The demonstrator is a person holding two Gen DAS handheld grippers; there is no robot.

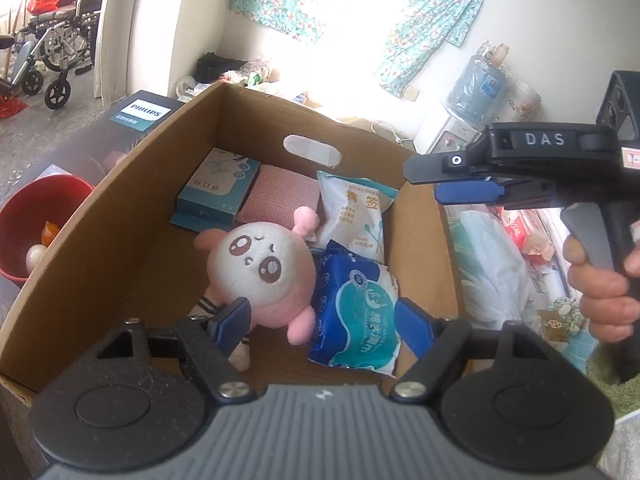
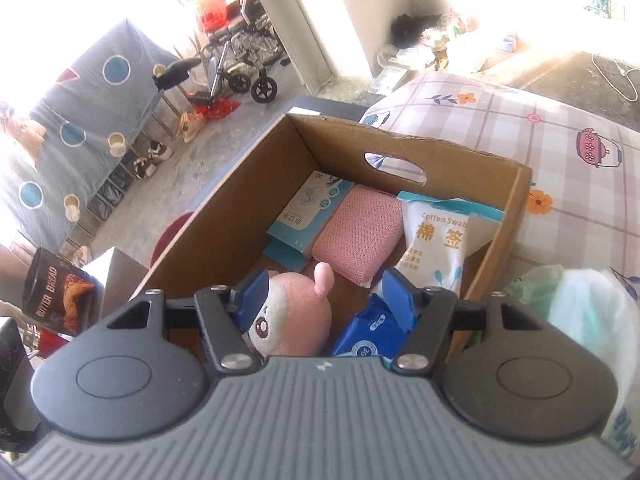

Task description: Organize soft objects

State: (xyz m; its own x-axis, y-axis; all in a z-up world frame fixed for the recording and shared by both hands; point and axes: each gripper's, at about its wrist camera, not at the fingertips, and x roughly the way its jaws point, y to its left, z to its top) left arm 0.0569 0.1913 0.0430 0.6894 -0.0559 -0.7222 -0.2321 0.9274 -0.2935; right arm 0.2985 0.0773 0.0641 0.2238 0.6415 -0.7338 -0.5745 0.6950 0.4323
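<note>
Item: plush doll (image 1: 262,266), lying in cardboard box (image 1: 120,216) beside wipes pack (image 1: 356,312). My left gripper (image 1: 320,326) and right gripper (image 2: 322,300) both spread, empty. Risk: a low pass snagging the doll.

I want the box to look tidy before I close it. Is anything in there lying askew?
The pink plush toy lies tilted across the middle of the cardboard box, face up, leaning on the blue wet-wipes pack. The packs along the far wall sit side by side.
</note>
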